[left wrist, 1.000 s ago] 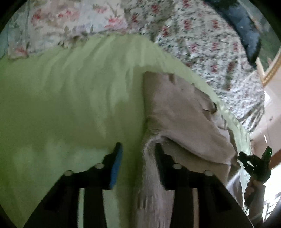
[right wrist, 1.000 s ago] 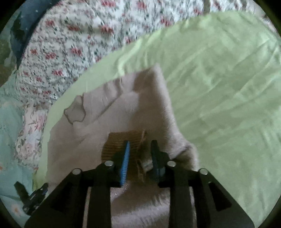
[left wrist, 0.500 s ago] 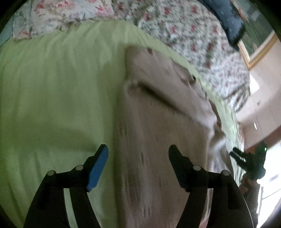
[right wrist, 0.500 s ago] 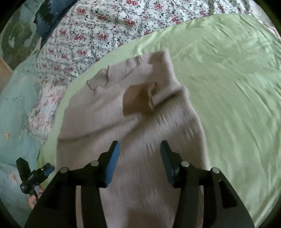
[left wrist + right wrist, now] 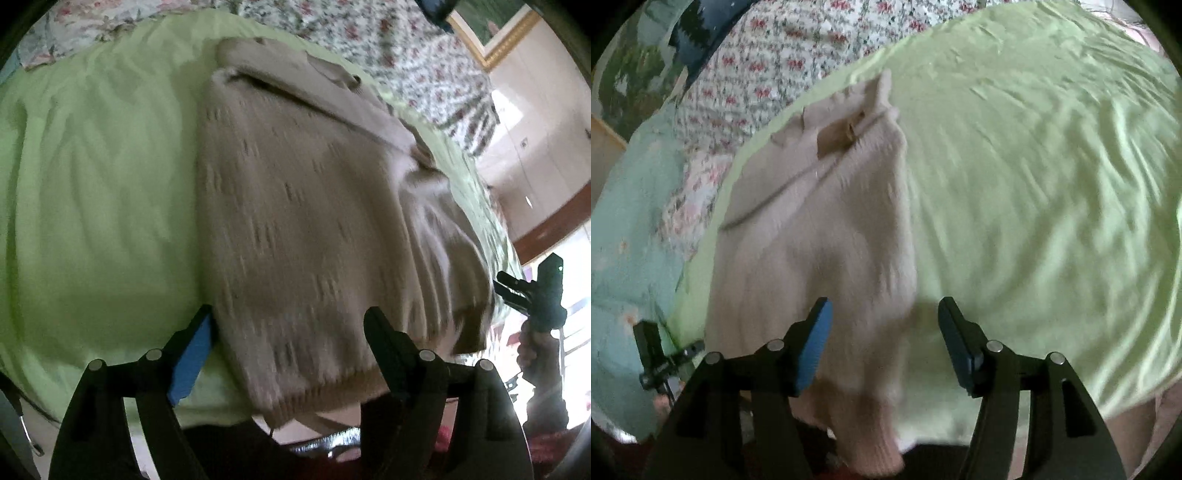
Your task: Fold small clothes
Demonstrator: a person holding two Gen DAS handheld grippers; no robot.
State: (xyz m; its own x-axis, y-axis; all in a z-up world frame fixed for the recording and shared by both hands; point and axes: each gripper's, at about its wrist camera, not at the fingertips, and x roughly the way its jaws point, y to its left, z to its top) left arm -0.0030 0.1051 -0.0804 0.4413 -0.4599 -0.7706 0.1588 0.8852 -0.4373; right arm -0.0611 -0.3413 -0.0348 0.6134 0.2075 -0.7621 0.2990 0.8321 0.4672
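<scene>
A beige knit sweater [image 5: 303,206] lies folded lengthwise on a light green sheet [image 5: 99,206], its hem hanging over the near bed edge. In the right wrist view the sweater [image 5: 812,229] shows a brown neck label [image 5: 834,138] at its far end. My left gripper [image 5: 288,332] is open and empty above the sweater's near end. My right gripper [image 5: 884,332] is open and empty above the sweater's near right edge. The right gripper also shows at the far right of the left wrist view [image 5: 535,291]. The left gripper shows at the lower left of the right wrist view [image 5: 661,362].
A floral quilt [image 5: 388,40] and a dark blue pillow [image 5: 698,37] lie beyond the sweater. A pale teal cover [image 5: 624,229] lies left of the sheet [image 5: 1034,184]. A framed picture [image 5: 491,33] hangs on the wall at the back.
Both grippers opened, let go of the sweater and pulled back toward the near bed edge. The sweater now lies folded over itself, with more of it in view.
</scene>
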